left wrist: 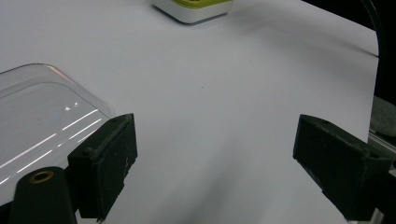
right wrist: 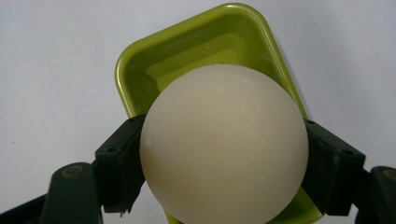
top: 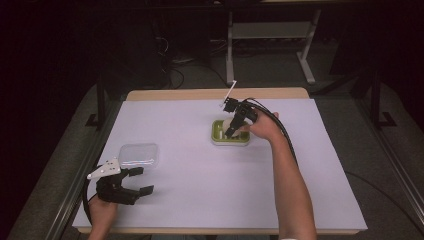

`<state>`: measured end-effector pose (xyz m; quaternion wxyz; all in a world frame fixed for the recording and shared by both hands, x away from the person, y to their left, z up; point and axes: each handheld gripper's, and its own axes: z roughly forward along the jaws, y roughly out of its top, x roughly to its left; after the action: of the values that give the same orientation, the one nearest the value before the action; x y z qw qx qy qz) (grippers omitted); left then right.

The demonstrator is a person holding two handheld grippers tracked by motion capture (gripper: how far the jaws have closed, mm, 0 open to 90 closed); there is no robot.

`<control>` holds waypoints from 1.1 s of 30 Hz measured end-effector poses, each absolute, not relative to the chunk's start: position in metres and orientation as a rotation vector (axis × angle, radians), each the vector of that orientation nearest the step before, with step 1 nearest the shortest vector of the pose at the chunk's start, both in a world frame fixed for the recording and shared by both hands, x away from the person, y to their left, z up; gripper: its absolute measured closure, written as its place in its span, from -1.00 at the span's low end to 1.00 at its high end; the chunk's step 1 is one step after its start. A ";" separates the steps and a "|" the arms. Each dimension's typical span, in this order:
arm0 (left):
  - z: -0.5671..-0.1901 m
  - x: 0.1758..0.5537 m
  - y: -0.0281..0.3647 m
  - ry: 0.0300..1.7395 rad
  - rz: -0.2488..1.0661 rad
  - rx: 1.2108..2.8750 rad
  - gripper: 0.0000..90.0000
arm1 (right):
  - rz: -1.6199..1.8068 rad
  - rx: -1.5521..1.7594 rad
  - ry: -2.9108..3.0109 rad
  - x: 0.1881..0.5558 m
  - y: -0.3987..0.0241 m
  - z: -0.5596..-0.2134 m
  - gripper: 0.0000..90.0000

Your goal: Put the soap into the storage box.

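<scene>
The right gripper (top: pixel 233 131) has its two black jaws clamped on a cream-white ball (right wrist: pixel 224 144), one jaw pressed to each side of it, so the ball fills the gap between them. Directly beyond the jaws, past the ball, lies a yellow-green tray (right wrist: pixel 140 70) with a rounded rim; in the right gripper view the ball covers most of the tray's inside, and whether it touches the tray floor or hangs just above it cannot be told. In the high view this gripper points down into the tray (top: pixel 216 136), with the ball (top: pixel 226 123) a pale patch just beside its tips and the person's right hand (top: pixel 265 127) wrapped around the body behind them. The left gripper (top: pixel 142 181) is well apart from all of that, near the table's near edge — its jaws stand wide apart with nothing between them, only bare white table sheet (left wrist: pixel 224 107) showing in the gap. Just beside its left jaw, on the outer side and slightly ahead, sits a clear plastic lid (left wrist: pixel 37 121) lying flat on the sheet; the jaw overlaps its corner in the left gripper view, though contact cannot be told. Far ahead of the left gripper's jaws — at the top of its view — the white underside and green rim of the tray (left wrist: pixel 191 9) appear.
</scene>
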<state>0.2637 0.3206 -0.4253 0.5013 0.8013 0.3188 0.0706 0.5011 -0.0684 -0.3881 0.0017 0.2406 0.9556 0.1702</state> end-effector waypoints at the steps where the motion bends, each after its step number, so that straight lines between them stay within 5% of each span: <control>1: -0.425 0.264 0.321 0.770 0.170 1.937 -0.71 | 0.536 0.755 2.999 0.502 -0.068 -0.389 -0.47; 33: -0.425 0.264 0.321 0.767 0.170 1.940 -0.71 | 0.510 0.773 3.006 0.504 -0.064 -0.397 -0.47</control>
<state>0.2637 0.3207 -0.4253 0.5005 0.8024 0.3174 0.0701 0.5039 -0.0635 -0.3971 -0.0018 0.2459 0.9556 0.1622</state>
